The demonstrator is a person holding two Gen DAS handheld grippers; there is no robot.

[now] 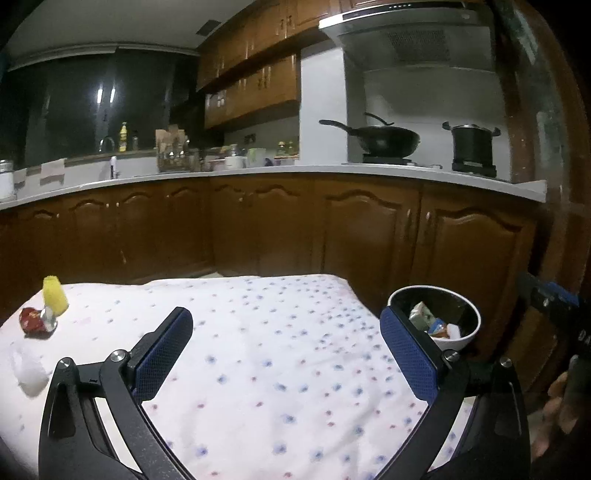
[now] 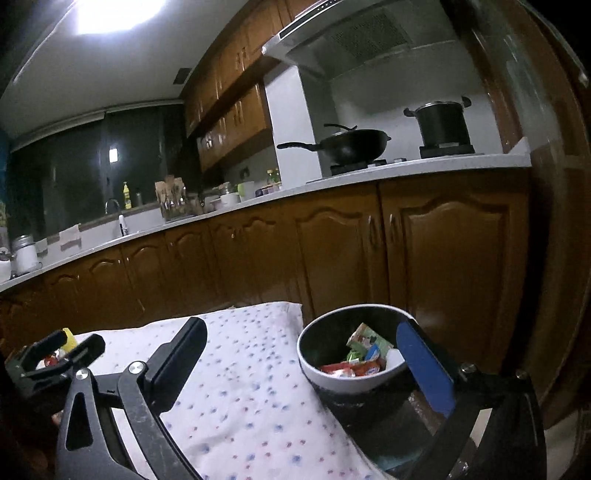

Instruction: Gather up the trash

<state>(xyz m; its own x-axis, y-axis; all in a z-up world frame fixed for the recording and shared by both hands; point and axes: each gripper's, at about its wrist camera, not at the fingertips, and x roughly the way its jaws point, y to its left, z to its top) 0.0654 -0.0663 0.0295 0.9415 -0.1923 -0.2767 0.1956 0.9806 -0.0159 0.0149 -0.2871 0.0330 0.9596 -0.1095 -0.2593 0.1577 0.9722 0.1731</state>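
Brown wooden base cabinets [image 1: 288, 225] run beneath a pale countertop [image 1: 280, 173]; above it hang matching wall cabinets [image 1: 255, 77], a range hood [image 1: 406, 33], and a dark window [image 1: 92, 107].

Wrappers [image 2: 351, 360] in bin [image 2: 314, 373], rt of table [image 2: 258, 369]

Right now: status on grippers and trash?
Left gripper open, empty. Right gripper open, empty, at bin. Red wrapper, yellow piece, white wad on table, far left. Nothing blocking.
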